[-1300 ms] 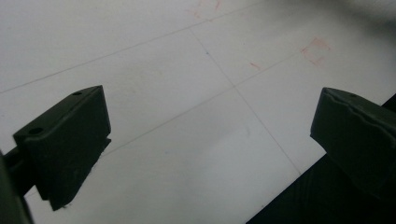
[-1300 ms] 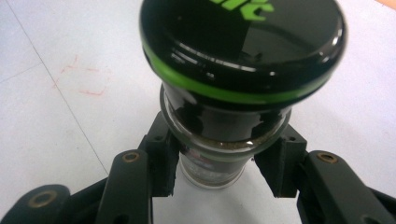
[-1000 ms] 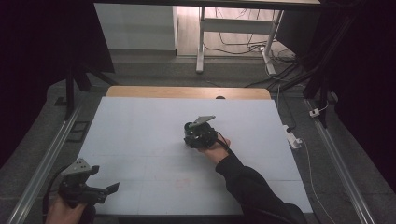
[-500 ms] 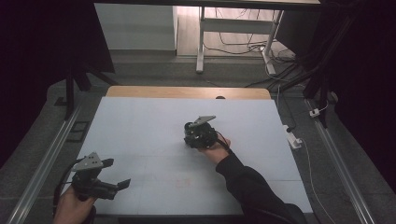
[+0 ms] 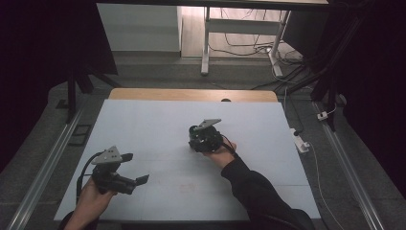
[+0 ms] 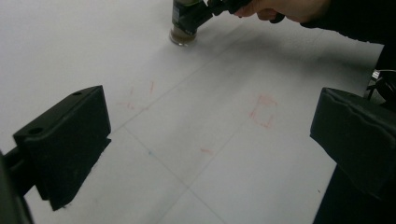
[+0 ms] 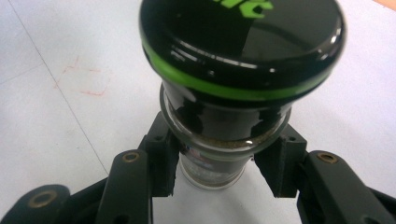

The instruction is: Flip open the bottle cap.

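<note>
A small glass jar (image 7: 243, 42) with a glossy black lid, a green ring and brownish contents stands upright on the white table (image 5: 158, 124). My right gripper (image 7: 219, 163) is shut on it, one pad pressing on each side of the glass just under the lid. In the high view that gripper (image 5: 203, 139) sits near the table's middle, covering most of the jar. The left gripper view has the jar (image 6: 184, 23) far off at the top. My left gripper (image 5: 135, 167) hovers over the front left of the table, open with nothing between its jaws, pointing right.
Faint red pen marks (image 6: 261, 109) and thin grid lines cross the white sheet. A wooden strip (image 5: 191, 94) edges the table's far side. A white power strip (image 5: 299, 140) lies off the right edge. Metal rails run along both sides.
My left gripper has come up from the front left corner and moved right over the table. The right gripper and jar have stayed put.
</note>
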{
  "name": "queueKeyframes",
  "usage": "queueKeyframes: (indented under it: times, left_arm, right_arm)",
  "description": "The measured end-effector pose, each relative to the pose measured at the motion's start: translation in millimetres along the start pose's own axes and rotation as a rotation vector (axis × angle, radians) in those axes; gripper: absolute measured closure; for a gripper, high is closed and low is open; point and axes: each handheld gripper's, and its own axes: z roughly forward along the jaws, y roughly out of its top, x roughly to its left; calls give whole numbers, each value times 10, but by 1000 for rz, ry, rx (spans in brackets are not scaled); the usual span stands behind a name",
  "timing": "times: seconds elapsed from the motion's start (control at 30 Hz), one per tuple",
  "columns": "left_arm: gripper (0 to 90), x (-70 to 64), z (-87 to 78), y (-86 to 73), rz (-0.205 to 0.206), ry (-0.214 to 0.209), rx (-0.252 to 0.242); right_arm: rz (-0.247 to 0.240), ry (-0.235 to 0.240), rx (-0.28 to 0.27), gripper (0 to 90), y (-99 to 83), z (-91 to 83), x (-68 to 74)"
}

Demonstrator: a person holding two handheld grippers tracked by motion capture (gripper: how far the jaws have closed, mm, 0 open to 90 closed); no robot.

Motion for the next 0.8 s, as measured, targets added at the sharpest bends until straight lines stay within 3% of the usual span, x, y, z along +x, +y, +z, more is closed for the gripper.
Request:
queueKeyframes:
  times: [0.07, 0.3, 0.8]
  left_arm:
    - [0, 32, 84, 81, -1, -16, 7]
    - [0, 54, 244, 233, 18, -14, 27]
    - [1, 148, 551, 477, 26, -9, 23]
  right_arm:
    - [-4, -1, -1, 528, -1, 0, -1]
    - [-4, 1, -1, 528, -1, 0, -3]
    - [-4, 2, -2, 528, -1, 0, -1]
